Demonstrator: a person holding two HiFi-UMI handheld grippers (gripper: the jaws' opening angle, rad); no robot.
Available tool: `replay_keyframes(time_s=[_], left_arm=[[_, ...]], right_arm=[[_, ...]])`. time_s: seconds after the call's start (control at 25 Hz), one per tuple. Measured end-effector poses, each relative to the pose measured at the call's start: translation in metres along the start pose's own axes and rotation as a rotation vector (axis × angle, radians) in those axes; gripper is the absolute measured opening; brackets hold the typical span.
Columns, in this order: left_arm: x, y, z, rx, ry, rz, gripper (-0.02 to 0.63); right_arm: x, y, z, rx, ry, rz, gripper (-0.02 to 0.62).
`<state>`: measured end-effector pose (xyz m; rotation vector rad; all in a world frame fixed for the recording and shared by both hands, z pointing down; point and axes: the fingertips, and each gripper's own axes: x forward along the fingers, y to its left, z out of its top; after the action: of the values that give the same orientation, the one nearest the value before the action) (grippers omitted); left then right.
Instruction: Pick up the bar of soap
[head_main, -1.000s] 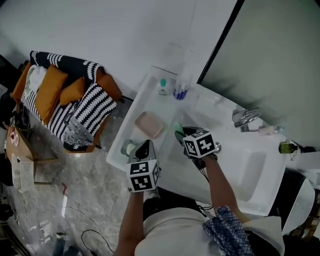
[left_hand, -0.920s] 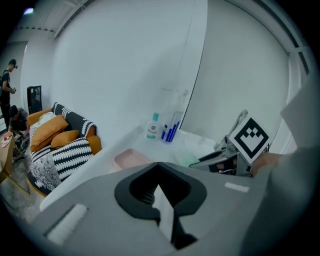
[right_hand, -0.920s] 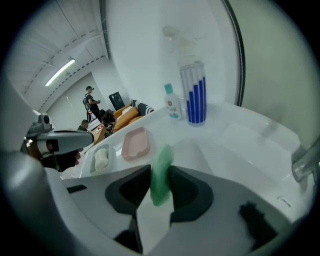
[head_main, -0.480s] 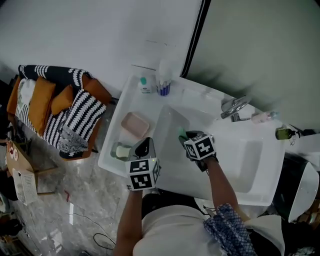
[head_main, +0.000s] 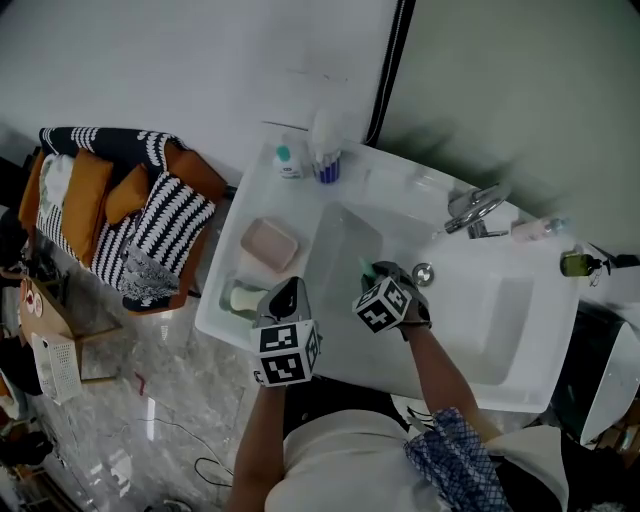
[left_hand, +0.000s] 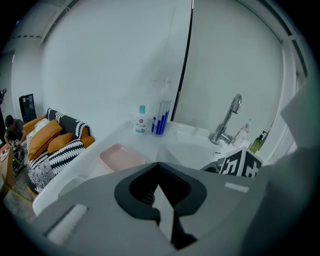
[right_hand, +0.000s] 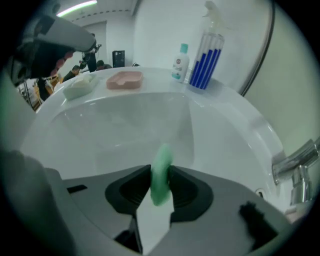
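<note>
Green, smooth and rounded at the edges, the soap (head_main: 364, 267) is a thin pale bar.

Head view: the soap shows as a small green tip at the front of the right gripper (head_main: 370, 272), over the left part of the white basin (head_main: 470, 330). The left gripper (head_main: 288, 291) hangs over the basin's front left rim, just beside a pink dish (head_main: 270, 243). A spray bottle (head_main: 326, 158) and a small bottle (head_main: 287, 162) stand at the back left corner. The tap (head_main: 476, 208) is at the back right.

Left gripper view: the left gripper (left_hand: 159, 166) has its jaws together with nothing between them. The dish (left_hand: 121, 157), small bottle (left_hand: 141, 120), spray bottle (left_hand: 161, 118) and tap (left_hand: 227, 120) lie beyond it.

Right gripper view: the right gripper (right_hand: 160, 175) is clamped on the soap (right_hand: 161, 159). The bar stands on edge between the pads, its upper end clear of the jaw tips. It hangs above the basin (right_hand: 125, 130), apart from the bowl surface. The dish (right_hand: 125, 80) sits on the far rim, well apart from the soap.
</note>
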<state>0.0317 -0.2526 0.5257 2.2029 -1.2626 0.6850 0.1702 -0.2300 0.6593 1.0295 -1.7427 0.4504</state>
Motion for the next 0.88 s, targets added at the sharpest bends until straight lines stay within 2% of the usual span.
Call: replay_keyframes(time_s=[0.16, 0.32, 0.48, 0.76, 0.88], left_arm=[[0.002, -0.002, -0.006, -0.005, 0.019, 0.015, 0.009], [0.002, -0.007, -0.004, 0.024, 0.011, 0.038, 0.009], [0.004, -0.009, -0.008, 0.004, 0.025, 0.033, 0.009], [0.005, -0.010, -0.004, 0.000, 0.016, 0.042, 0.009], [0.004, -0.009, -0.006, -0.003, 0.017, 0.043, 0.009]], right_arm=[[0.018, 0.012, -0.006, -0.076, 0.023, 0.022, 0.126], [0.030, 0.015, -0.015, -0.118, 0.052, 0.028, 0.125], [0.037, 0.020, -0.020, -0.097, 0.059, 0.066, 0.126], [0.040, 0.020, -0.022, -0.127, 0.069, 0.038, 0.126], [0.039, 0.023, -0.021, -0.050, 0.053, 0.065, 0.126]])
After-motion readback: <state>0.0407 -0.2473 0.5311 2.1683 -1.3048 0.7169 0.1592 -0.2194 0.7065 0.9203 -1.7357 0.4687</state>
